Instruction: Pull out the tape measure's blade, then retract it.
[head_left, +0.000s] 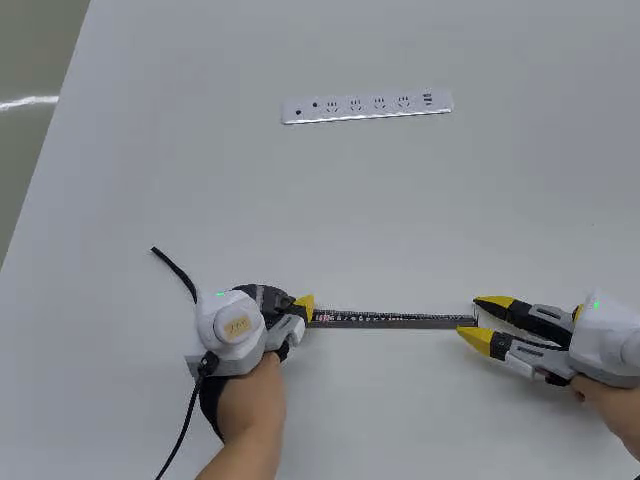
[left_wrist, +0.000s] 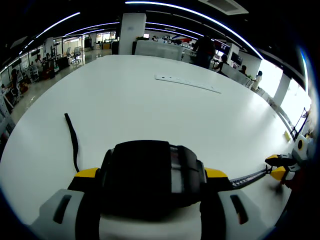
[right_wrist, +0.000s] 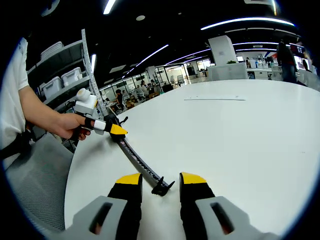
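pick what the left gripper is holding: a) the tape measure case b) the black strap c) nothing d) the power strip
a: the jaws of the left gripper sit against both sides of the tape measure case, its blade drawn out toward the right gripper.

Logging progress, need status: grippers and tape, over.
Left gripper shut on tape measure. Right gripper open, hook between jaws. Blade out along table. Power strip well clear.
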